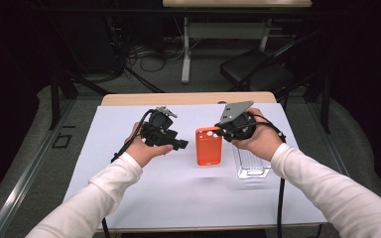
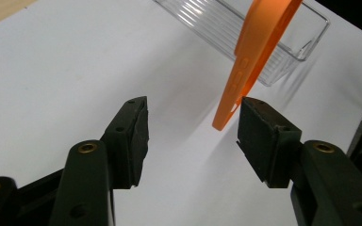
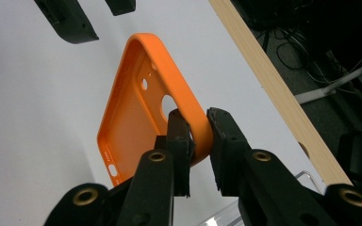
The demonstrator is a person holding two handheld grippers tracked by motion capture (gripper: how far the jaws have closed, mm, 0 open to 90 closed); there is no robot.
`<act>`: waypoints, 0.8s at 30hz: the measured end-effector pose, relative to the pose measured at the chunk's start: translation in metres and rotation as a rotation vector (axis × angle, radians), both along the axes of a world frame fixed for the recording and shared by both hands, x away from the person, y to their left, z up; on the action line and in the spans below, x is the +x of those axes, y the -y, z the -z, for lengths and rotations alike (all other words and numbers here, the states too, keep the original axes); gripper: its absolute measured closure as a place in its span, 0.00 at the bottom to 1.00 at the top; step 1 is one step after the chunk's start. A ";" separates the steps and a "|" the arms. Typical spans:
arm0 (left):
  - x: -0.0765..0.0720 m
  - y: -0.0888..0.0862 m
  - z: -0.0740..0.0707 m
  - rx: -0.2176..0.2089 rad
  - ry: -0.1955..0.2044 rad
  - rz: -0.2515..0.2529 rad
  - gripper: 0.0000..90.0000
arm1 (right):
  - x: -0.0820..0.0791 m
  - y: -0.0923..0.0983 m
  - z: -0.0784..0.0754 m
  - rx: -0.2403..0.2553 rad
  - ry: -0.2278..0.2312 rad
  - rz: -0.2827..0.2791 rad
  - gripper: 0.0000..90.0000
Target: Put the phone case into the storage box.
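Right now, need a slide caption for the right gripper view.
Right gripper pinches the rim of the orange phone case above the white table.

Orange phone case [image 1: 209, 146]; clear ribbed tray [image 1: 251, 163]; white table cover [image 1: 144, 183].

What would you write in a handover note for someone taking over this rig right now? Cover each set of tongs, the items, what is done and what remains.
Right tongs: shut on the rim of the orange phone case, holding it off the white table cover.
Left tongs: open, beside the case's edge, not gripping it.
Clear tray: on the cover under the right hand, nothing seen in it.
Done: case picked up.
Left: probably set the case in the tray, or pass it to the left tongs.
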State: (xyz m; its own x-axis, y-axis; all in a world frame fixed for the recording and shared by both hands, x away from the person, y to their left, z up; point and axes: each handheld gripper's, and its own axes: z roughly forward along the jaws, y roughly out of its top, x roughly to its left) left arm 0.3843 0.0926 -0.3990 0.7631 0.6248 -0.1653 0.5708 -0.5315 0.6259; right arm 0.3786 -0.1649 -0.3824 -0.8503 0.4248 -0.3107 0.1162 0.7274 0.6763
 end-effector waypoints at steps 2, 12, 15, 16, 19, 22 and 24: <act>0.000 -0.004 0.001 0.001 0.000 -0.010 0.47 | 0.001 0.001 -0.001 0.002 0.004 -0.002 0.88; -0.001 -0.015 0.011 0.009 0.004 -0.012 0.30 | 0.006 0.009 -0.013 0.003 0.045 -0.020 0.88; -0.002 -0.016 0.012 0.015 0.011 -0.016 0.30 | 0.008 0.011 -0.016 0.001 0.055 -0.019 0.88; -0.003 -0.017 0.012 0.016 0.016 -0.018 0.29 | 0.009 0.012 -0.017 -0.001 0.056 -0.019 0.88; -0.005 -0.018 0.012 0.025 0.022 -0.018 0.28 | 0.012 0.015 -0.019 -0.004 0.065 -0.022 0.88; -0.005 -0.021 0.011 0.009 0.022 -0.024 0.27 | 0.015 0.020 -0.021 -0.004 0.072 -0.021 0.88; -0.006 -0.022 0.011 -0.003 0.023 -0.023 0.24 | 0.017 0.024 -0.023 -0.005 0.074 -0.019 0.88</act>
State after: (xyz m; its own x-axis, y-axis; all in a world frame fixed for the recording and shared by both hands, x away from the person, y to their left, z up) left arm 0.3787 0.1146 -0.4095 0.7520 0.6420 -0.1495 0.5684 -0.5167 0.6403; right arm 0.3956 -0.1884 -0.3598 -0.8328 0.4070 -0.3751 0.0521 0.7323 0.6789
